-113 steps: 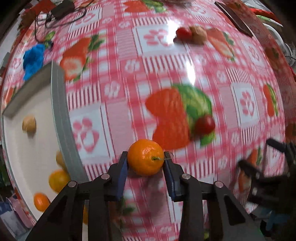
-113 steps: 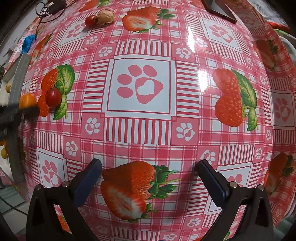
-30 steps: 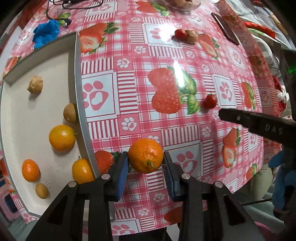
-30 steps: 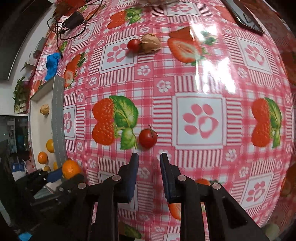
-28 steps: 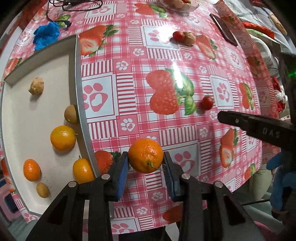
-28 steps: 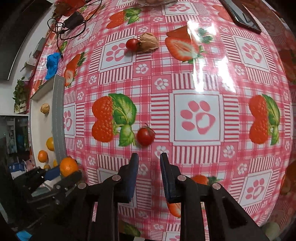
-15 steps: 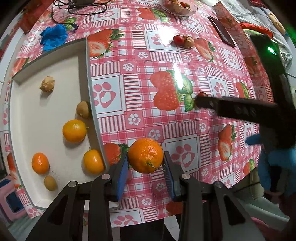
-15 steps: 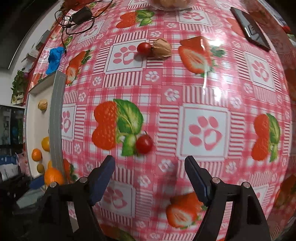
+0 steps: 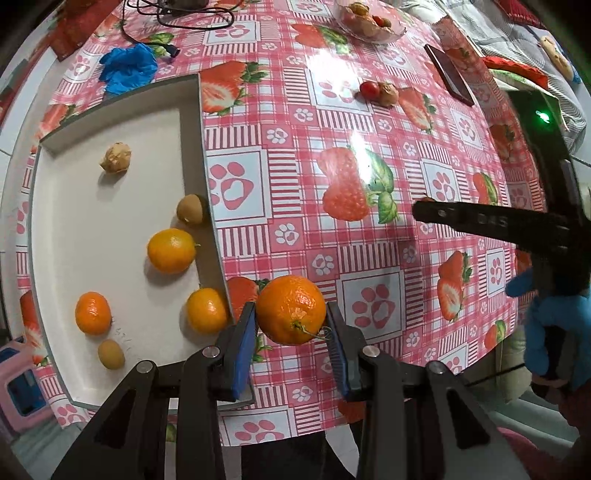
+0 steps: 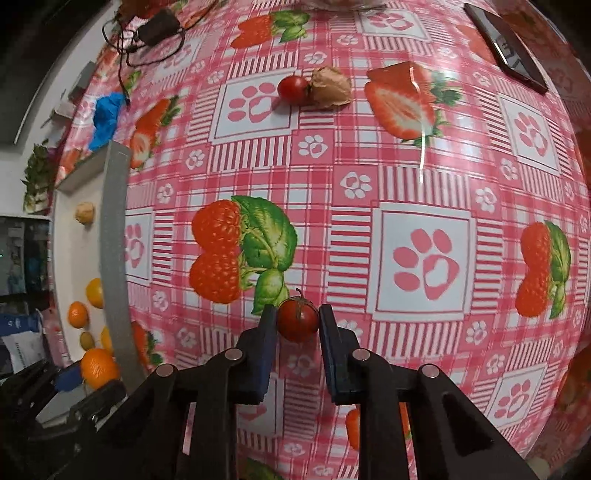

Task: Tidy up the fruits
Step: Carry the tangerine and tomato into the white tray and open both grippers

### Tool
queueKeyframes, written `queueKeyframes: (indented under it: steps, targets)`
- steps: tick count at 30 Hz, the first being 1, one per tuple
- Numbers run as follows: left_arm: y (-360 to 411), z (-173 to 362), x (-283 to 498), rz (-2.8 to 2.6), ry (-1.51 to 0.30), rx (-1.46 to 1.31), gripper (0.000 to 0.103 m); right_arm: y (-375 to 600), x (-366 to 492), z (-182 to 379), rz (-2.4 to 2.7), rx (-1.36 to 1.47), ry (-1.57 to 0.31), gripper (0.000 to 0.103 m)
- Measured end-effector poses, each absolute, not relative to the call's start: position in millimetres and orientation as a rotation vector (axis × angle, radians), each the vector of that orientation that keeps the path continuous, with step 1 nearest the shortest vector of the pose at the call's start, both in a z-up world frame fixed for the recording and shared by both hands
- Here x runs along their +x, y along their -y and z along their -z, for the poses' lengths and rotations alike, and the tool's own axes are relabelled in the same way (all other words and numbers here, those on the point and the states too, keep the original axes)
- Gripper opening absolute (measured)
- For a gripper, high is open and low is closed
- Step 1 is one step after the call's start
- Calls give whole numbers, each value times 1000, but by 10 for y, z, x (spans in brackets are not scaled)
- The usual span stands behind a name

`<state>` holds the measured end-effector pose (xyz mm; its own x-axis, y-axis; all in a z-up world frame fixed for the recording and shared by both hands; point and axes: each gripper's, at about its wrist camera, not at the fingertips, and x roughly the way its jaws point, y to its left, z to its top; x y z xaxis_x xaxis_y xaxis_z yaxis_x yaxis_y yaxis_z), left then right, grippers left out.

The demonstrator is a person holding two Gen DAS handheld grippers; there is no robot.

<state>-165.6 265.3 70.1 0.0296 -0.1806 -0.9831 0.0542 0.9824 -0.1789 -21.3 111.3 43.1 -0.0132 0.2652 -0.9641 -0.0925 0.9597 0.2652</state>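
My left gripper [image 9: 291,332] is shut on an orange [image 9: 291,309] and holds it above the table's near edge, just right of the white tray [image 9: 74,206]. The tray holds several oranges [image 9: 171,250], small brown fruits [image 9: 189,209] and a walnut [image 9: 115,157]. My right gripper [image 10: 297,325] has its pads on both sides of a cherry tomato [image 10: 297,319] on the tablecloth. The right gripper also shows in the left wrist view [image 9: 480,221], where it hides that tomato. A second cherry tomato [image 10: 291,88] lies beside a walnut [image 10: 330,88] farther back.
A blue cloth [image 9: 127,67], a black cable [image 9: 177,14] and a charger [image 10: 157,24] lie at the back left. A dark phone [image 10: 506,48] lies at the back right. A glass bowl of fruit [image 9: 369,22] stands at the far edge.
My right gripper went down to the cherry tomato, opened wide, then closed its pads on it. My left gripper rose with the orange.
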Motion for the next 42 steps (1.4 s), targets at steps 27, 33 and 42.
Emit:
queueKeyframes:
  steps: [27,33,42]
  targets:
    - [-3649,-872,-1639,31,-1465,-199,40,-2305,-211,-1120,-498,41,-1493,24]
    - [-3878,-825,-1635,-3,-1465,-201,40,-2748,-241,-1162,-563,4,-1491,24]
    - [-4098,-724,-1641,-45,-1481,-206,40,-3196,-286,-1099,-625,-40,-1509,24]
